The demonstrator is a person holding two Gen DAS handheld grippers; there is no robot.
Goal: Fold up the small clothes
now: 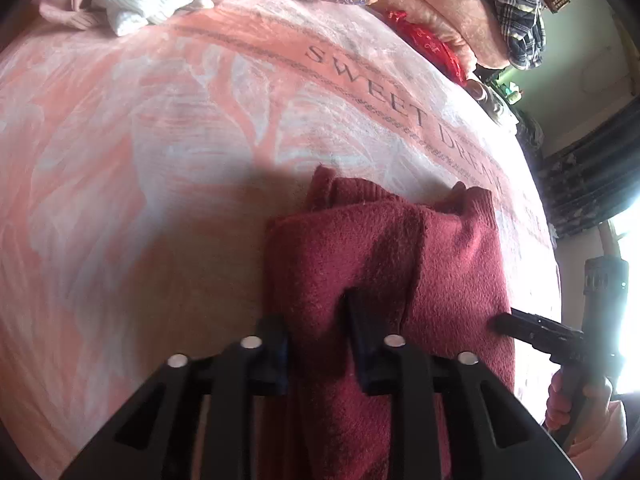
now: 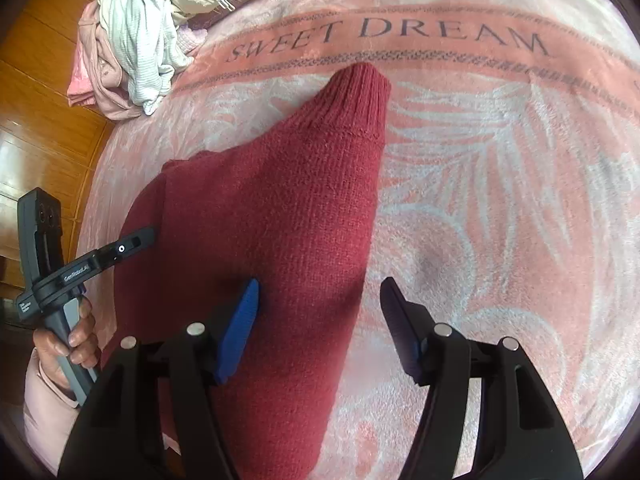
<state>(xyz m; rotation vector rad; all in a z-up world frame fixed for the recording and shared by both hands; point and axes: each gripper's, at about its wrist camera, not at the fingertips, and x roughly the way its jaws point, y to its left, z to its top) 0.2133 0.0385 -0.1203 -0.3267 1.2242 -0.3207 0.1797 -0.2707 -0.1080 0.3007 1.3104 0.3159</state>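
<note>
- Bed, pink blanket [image 2: 500,200], wood wall behind.
- L gripper [image 1: 316,320] low, clamped on 1 red sweater [image 2: 280,220] lying on blanket.
- R gripper [image 2: 320,300] over sweater edge, jaws apart.
- 1 clothes pile [image 2: 140,40] at far corner.

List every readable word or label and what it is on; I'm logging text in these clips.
"SWEET DREAM": woven into the pink blanket, clearest in the right wrist view.
Small white lettering on the left gripper arm: too small to read surely.
Maroon sweater: no text visible.
Right gripper: no text visible.
</note>
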